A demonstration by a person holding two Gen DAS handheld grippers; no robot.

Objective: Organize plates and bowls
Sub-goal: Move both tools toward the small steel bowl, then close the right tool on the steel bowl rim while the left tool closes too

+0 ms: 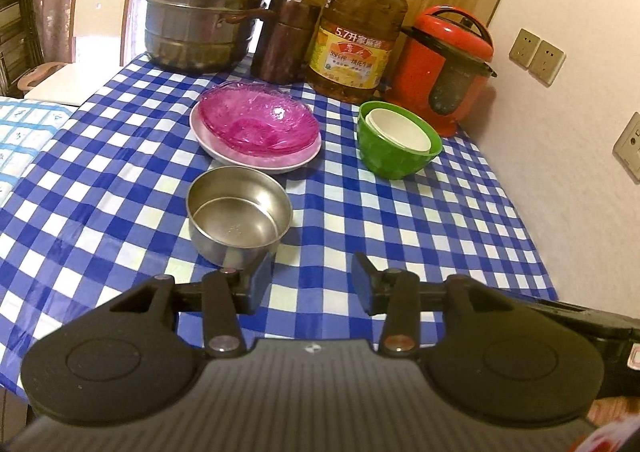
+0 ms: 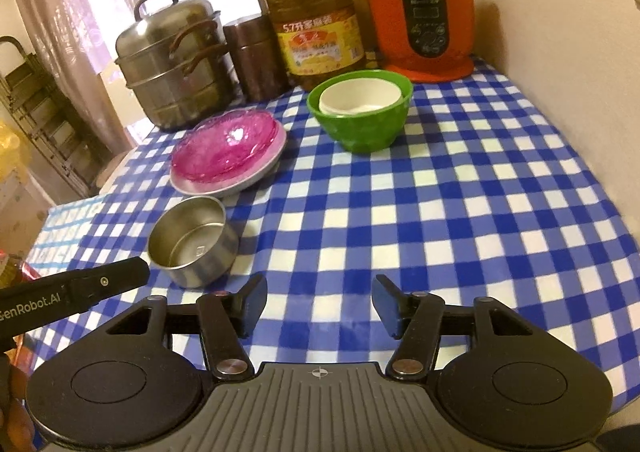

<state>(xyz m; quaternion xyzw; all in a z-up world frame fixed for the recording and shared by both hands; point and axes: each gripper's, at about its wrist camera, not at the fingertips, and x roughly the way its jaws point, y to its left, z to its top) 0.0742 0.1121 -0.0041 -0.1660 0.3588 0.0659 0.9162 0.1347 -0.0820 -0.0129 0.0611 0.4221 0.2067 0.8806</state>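
I have both tools over the checkered table [image 2: 460, 180]. My left gripper [image 1: 312, 284] is spread wide and empty, just short of the steel bowl [image 1: 239, 218]. My right gripper [image 2: 319, 304] is likewise agape, gripping nothing. Pink plates [image 1: 260, 122] are stacked on a pale plate [image 1: 224, 152] beyond the steel bowl; the green bowl [image 1: 394, 156] (white bowl [image 1: 400, 132] nested inside) stands to their right.
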